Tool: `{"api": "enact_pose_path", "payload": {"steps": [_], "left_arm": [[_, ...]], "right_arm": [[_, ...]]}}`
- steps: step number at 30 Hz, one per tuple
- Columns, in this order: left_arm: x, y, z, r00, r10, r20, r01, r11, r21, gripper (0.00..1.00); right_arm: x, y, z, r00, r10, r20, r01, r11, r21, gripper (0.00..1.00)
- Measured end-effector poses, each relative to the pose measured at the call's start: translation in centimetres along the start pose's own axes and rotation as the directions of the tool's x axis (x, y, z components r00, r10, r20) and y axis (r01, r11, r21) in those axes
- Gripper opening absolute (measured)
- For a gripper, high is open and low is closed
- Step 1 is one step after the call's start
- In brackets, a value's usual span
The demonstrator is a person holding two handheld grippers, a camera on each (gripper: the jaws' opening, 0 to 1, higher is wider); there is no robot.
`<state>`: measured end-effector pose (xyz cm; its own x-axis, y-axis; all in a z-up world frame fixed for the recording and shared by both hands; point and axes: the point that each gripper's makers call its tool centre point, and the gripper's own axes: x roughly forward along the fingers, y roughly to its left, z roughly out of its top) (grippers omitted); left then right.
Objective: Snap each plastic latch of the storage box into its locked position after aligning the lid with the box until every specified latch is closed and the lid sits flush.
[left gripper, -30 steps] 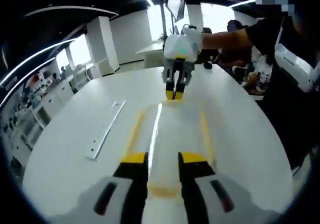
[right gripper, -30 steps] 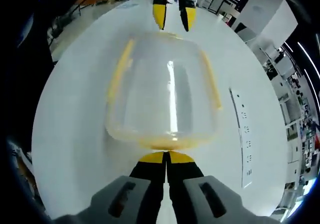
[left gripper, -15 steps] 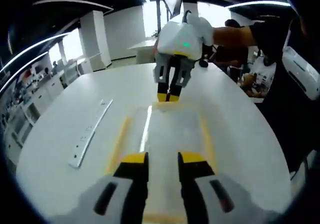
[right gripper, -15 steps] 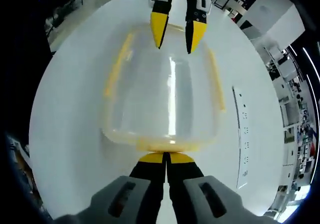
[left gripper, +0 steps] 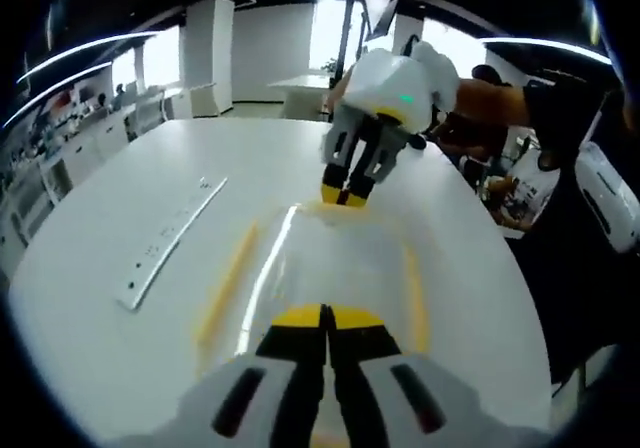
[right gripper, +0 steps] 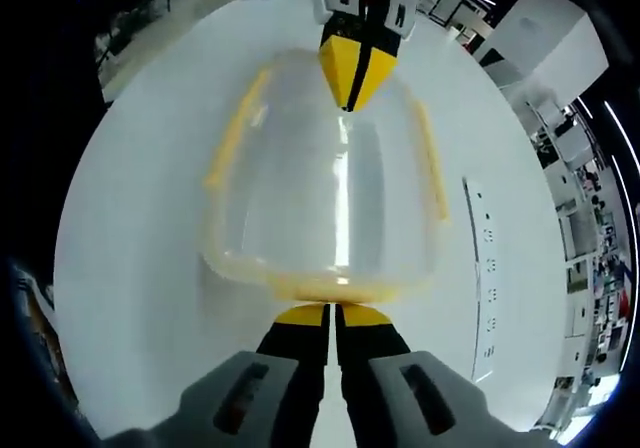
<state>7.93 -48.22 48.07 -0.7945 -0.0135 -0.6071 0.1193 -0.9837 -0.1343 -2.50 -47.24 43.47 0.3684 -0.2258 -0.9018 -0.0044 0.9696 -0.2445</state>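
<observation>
A clear storage box (right gripper: 300, 198) with a clear lid stands on the white table (right gripper: 140, 298). Yellow latches run along its long sides (right gripper: 228, 138) (right gripper: 432, 163), and another yellow latch (right gripper: 330, 290) is at the end nearest my right gripper. My right gripper (right gripper: 333, 315) is shut, its tips against that end latch. My left gripper (right gripper: 352, 96) is shut too, its tips low over the lid near the far end. In the left gripper view, my left gripper (left gripper: 325, 317) sits over the box lid (left gripper: 330, 258), and the right gripper (left gripper: 345, 196) is at the far end.
A white strip with holes (left gripper: 165, 248) (right gripper: 486, 268) lies flat on the table beside the box. A person's arm (left gripper: 500, 98) holds the right gripper, and their dark-clothed body stands at the table's edge. Office furniture lies beyond the table.
My left gripper has come forward over the lid and its jaws have gone from open to shut. The right gripper has stayed shut at the end latch.
</observation>
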Motion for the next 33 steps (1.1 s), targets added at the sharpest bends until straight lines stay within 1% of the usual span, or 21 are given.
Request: {"api": "enact_pose_path", "payload": {"steps": [3,4,7,8,11,13,15,19,21,24,27,30,33], "left_arm": [[0.1,-0.2,0.0,1.000,0.000,0.010,0.000,1.000,-0.017,0.00],[0.1,-0.2,0.0,1.000,0.000,0.013,0.000,1.000,-0.020,0.00],[0.0,-0.3,-0.1,1.000,0.000,0.012,0.000,1.000,-0.028,0.00],[0.1,-0.3,-0.1,1.000,0.000,0.012,0.000,1.000,-0.030,0.00],[0.0,-0.4,-0.1,1.000,0.005,-0.001,-0.005,0.999,-0.031,0.00],[0.1,-0.4,-0.1,1.000,0.007,-0.016,-0.008,1.000,-0.025,0.00],[0.1,-0.5,-0.1,0.999,0.008,-0.032,-0.009,1.000,-0.013,0.00],[0.1,-0.7,-0.2,0.998,0.016,-0.058,-0.016,1.000,0.002,0.00],[0.2,-0.7,-0.3,0.998,0.016,-0.057,-0.016,1.000,0.001,0.00],[0.3,-0.8,-0.1,0.999,0.015,-0.040,-0.015,1.000,-0.005,0.00],[0.6,-1.0,0.0,0.999,0.018,-0.048,-0.018,1.000,0.011,0.00],[1.1,-1.4,0.3,0.999,-0.001,-0.043,0.002,1.000,0.015,0.00],[1.3,-1.7,0.4,0.998,-0.010,-0.054,0.011,1.000,0.021,0.00]], "right_arm": [[-0.3,-0.1,0.0,1.000,-0.003,0.006,0.003,1.000,0.003,0.02],[-0.4,-0.2,0.1,1.000,-0.003,0.012,0.002,1.000,0.015,0.01],[-0.2,0.0,0.1,1.000,0.012,0.017,-0.013,0.999,0.034,0.00],[0.0,0.3,0.1,0.999,0.026,0.020,-0.027,0.998,0.059,0.00],[0.3,0.4,0.2,0.998,0.037,0.051,-0.043,0.992,0.120,0.00],[0.4,0.4,0.1,0.996,0.042,0.075,-0.052,0.990,0.133,0.00],[0.5,0.4,0.2,0.995,0.045,0.091,-0.057,0.989,0.138,0.00],[0.9,0.5,0.2,0.995,0.042,0.093,-0.055,0.988,0.145,0.00],[1.2,0.8,0.3,0.995,0.048,0.087,-0.060,0.988,0.142,0.00],[1.2,0.8,0.2,0.995,0.042,0.086,-0.054,0.988,0.145,0.00],[1.2,0.8,0.3,0.996,0.033,0.087,-0.047,0.986,0.159,0.00],[1.2,0.7,0.3,0.996,0.018,0.084,-0.031,0.987,0.156,0.00],[1.2,0.7,0.3,0.995,0.009,0.098,-0.026,0.984,0.174,0.00]]}}
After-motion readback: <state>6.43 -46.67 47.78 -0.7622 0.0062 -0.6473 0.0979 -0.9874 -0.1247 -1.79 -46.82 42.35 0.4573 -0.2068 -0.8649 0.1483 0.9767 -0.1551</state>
